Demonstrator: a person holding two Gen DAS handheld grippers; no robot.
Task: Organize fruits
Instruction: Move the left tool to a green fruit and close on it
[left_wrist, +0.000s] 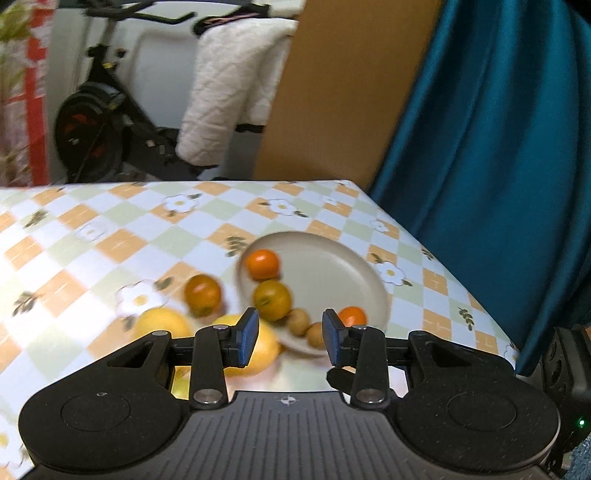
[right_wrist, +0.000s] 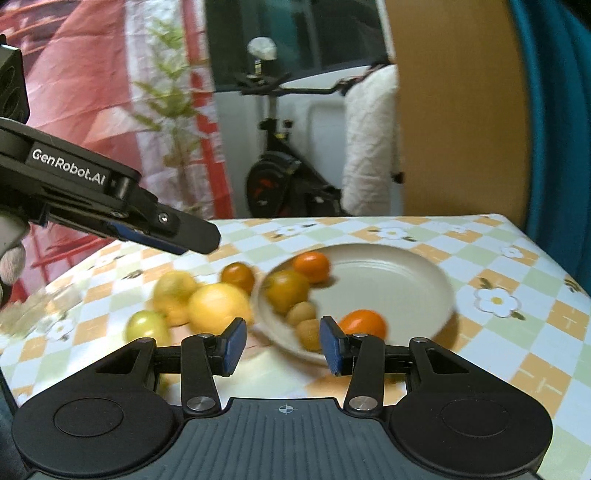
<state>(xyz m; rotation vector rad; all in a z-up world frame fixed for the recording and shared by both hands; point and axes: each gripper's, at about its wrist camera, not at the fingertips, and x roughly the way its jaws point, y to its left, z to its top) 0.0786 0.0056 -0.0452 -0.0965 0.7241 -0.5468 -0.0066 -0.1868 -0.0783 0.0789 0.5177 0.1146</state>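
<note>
Both my grippers hover above the surface (right_wrist: 524, 369) with nothing between the fingers — left gripper (left_wrist: 290, 338) released, right gripper (right_wrist: 282, 345) released too, blue pads apart. The surface wears a checkered cloth, orange, green and white squares with daisy prints. A beige plate (right_wrist: 406, 291) sits toward its far right part; on it an orange (right_wrist: 312, 266) at the far rim, a greenish-orange fruit (right_wrist: 286, 290) beside it, two small tan fruits (right_wrist: 301, 314) at the near left rim, another orange (right_wrist: 364, 323) at the near edge. Off the plate, to its left on the cloth: a dark orange fruit (right_wrist: 238, 276), two yellow lemons (right_wrist: 218, 308) touching each other, a small green-yellow fruit (right_wrist: 146, 326) nearer me. Frames are motion-blurred, so fruit types are rough. From the right wrist view my left gripper (right_wrist: 177, 230) reaches in from the left, above the lemons. Room behind: black exercise bike (right_wrist: 275, 177) with a white quilted garment (left_wrist: 229, 96) draped over it, tan board (left_wrist: 343, 92), teal curtain (left_wrist: 498, 129) on the right, red-and-white fabric (right_wrist: 92, 74) on the left.
</note>
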